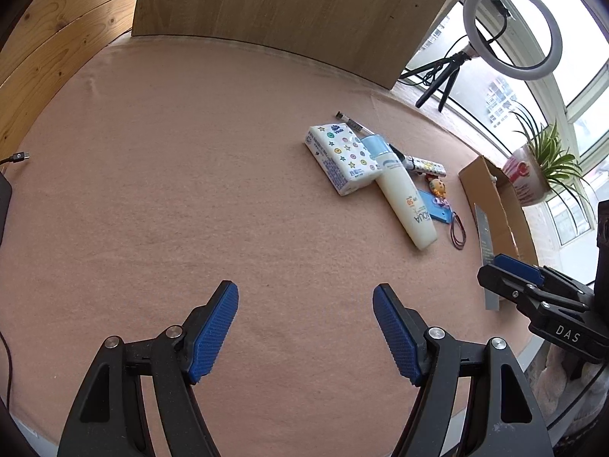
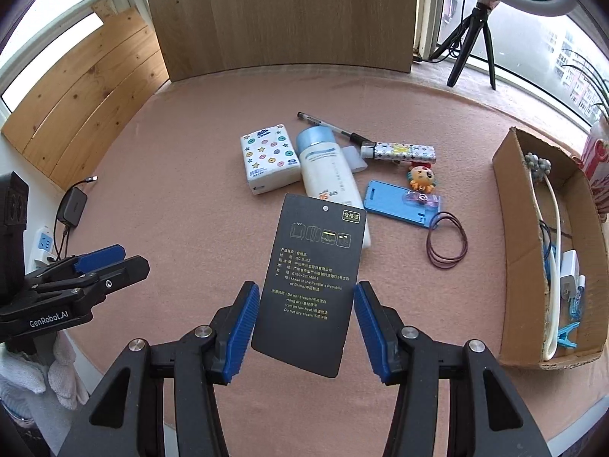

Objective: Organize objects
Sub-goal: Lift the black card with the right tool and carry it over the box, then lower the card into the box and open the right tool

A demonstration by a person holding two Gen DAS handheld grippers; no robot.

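My right gripper (image 2: 306, 291) is shut on a black printed hang tag (image 2: 316, 266), its blue pads pressing the tag's two long edges; the tag hangs tilted above the pink mat. Beyond it lie a tissue pack (image 2: 268, 158), a white sunscreen tube (image 2: 327, 175), a pen (image 2: 327, 125), a patterned stick (image 2: 399, 151), a small orange toy (image 2: 421, 178), a blue card holder (image 2: 396, 202) and dark red hair ties (image 2: 447, 243). My left gripper (image 1: 305, 293) is open over bare mat, with nothing between its fingers. It also shows at the left edge of the right wrist view (image 2: 99, 259).
An open cardboard box (image 2: 510, 228) at the right holds a white cable, a charger and blue clips. A wooden panel (image 2: 281, 15) stands at the back. A ring light on a tripod (image 1: 512, 28) and a potted plant (image 1: 540, 160) stand by the window. A power strip (image 2: 45, 243) lies left.
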